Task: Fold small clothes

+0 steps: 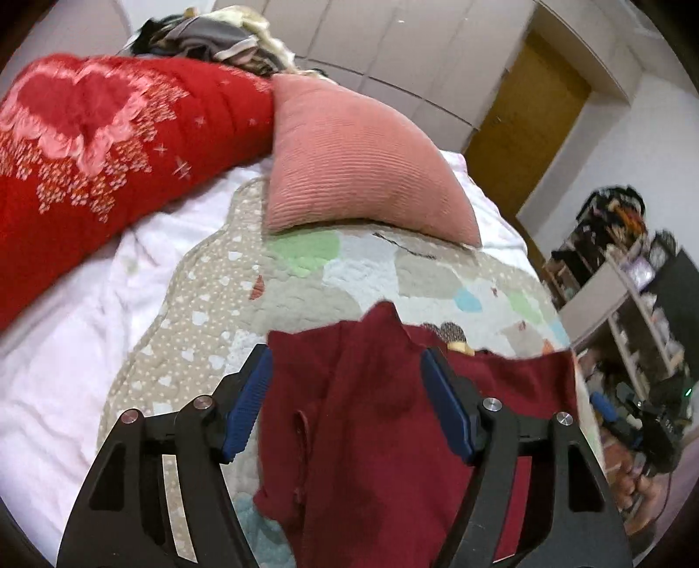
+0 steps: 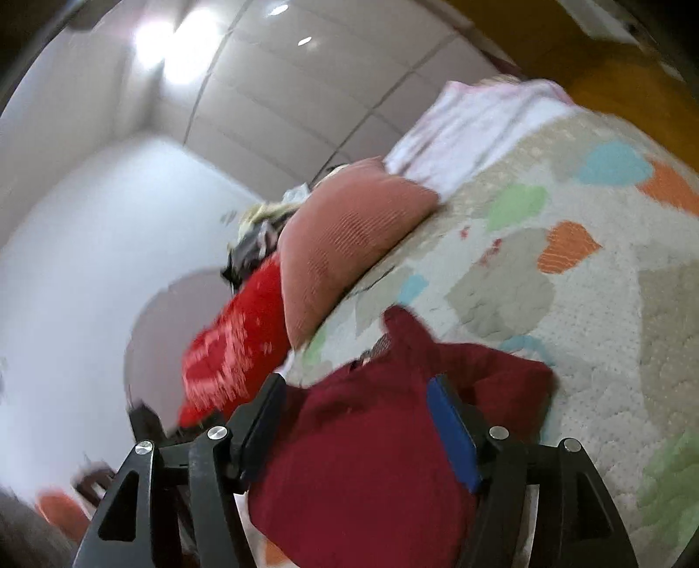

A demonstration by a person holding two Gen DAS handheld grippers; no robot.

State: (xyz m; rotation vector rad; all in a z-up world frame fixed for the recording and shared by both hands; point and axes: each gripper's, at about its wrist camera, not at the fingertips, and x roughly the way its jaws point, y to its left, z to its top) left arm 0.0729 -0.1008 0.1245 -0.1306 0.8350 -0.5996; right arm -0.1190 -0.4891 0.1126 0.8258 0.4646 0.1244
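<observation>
A dark red garment [image 1: 371,437] lies bunched on the patterned quilt [image 1: 306,284] at the near edge of the bed. In the left wrist view my left gripper [image 1: 345,354] stands open, its blue pads [image 1: 247,402] wide apart on either side of the cloth and not pinching it. In the right wrist view the same dark red garment [image 2: 358,472] is heaped between the jaws of my right gripper [image 2: 358,380], which is also open, with the blue pad [image 2: 454,432] standing off the fabric. The garment's lower part is hidden under both grippers.
A pink ribbed pillow [image 1: 362,161] and a red quilted blanket [image 1: 109,144] lie at the head of the bed, with a pile of clothes [image 1: 218,35] behind them. A white sheet [image 1: 65,349] shows on the left. Cluttered shelves [image 1: 633,284] stand beyond the bed's right side.
</observation>
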